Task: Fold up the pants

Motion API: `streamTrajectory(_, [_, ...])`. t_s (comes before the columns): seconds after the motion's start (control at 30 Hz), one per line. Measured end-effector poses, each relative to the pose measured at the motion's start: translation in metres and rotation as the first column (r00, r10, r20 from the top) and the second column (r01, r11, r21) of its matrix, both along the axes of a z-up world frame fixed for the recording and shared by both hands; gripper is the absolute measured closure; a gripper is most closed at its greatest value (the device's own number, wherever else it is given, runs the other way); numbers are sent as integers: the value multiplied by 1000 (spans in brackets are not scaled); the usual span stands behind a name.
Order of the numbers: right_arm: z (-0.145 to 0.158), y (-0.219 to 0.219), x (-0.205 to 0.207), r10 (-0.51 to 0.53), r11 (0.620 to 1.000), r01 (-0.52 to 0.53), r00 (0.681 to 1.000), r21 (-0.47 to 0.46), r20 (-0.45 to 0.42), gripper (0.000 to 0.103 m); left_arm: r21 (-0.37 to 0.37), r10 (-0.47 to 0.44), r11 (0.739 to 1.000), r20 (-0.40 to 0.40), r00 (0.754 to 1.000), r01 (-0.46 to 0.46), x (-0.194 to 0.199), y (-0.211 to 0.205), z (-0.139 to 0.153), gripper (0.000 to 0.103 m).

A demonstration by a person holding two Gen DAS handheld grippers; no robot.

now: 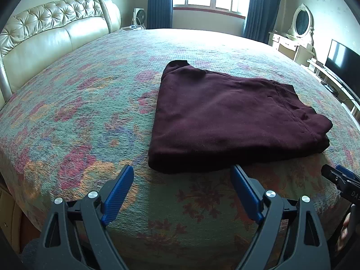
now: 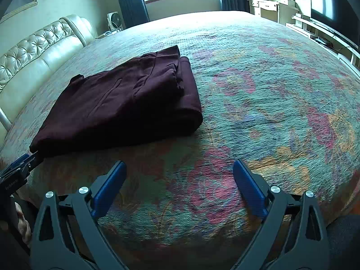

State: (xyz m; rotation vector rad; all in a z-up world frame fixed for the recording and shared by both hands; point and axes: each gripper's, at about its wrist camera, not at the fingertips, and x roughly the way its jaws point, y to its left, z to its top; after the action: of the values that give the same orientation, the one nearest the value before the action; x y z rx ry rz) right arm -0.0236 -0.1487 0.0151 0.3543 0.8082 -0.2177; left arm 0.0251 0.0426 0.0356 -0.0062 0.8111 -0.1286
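Bed (image 1: 90,103) fills the room, floral quilted cover, tufted cream headboard (image 1: 56,29) on one side, window with dark curtains beyond.

Pants (image 1: 225,117), dark maroon, lie on the cover near the edge closest to us, already stacked into a compact rectangle several layers deep. Waistband and a pocket seam show on top; a rounded fold runs along the near edge. Looks folded, or nearly so.

Handling, my read: soft heavy-ish knit or brushed cotton, limp, not slippery on this textured cover. Layers will slide apart if lifted from one corner. Best bite is on the thick folded edge, both near corners at once, pinching all layers.

Left claw (image 1: 182,173): blue pads spread wide, nothing between them. It hovers just in front of the near folded edge, right pad tip close to the cloth, contact not clear.

Right claw (image 2: 177,168): also spread wide, empty, over bare cover. Pants sit up and to its left, apart from it.
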Motion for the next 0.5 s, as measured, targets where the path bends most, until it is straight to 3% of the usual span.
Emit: streamTrajectory(0.5, [-1, -1, 2, 7, 1000, -7, 1000, -6, -4, 6, 76, 36, 997, -12, 999, -35, 2, -6, 2, 17])
